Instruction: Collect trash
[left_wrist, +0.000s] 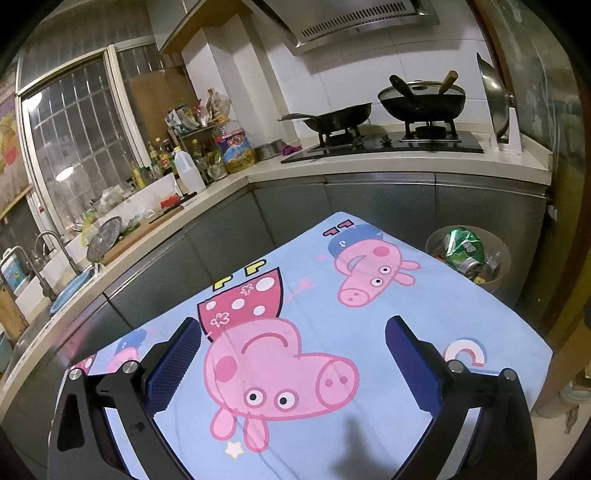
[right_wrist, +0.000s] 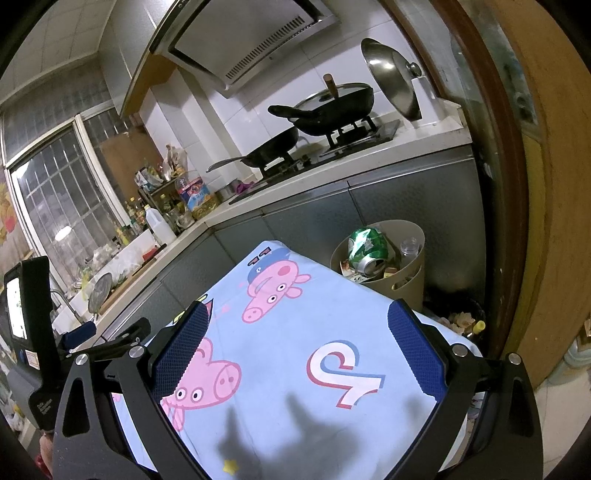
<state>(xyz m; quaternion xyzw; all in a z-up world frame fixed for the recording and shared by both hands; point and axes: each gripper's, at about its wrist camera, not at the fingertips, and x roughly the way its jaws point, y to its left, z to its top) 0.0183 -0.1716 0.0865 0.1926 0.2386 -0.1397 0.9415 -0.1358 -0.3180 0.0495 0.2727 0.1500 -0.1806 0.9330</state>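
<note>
Hovering over the cloth (left_wrist: 424, 325), the left gripper (left_wrist: 293, 363) and the right gripper (right_wrist: 297, 345) both stand wide and hold nothing. I see no trash on the cloth itself. The trash, a crushed green can (right_wrist: 367, 249) and a clear bottle (right_wrist: 410, 247), lies already in the bin (right_wrist: 408, 282) just beyond the cloth's far right corner. I judge the step is nearly finished; better to look around the cloth for remaining pieces before closing any jaws.
</note>
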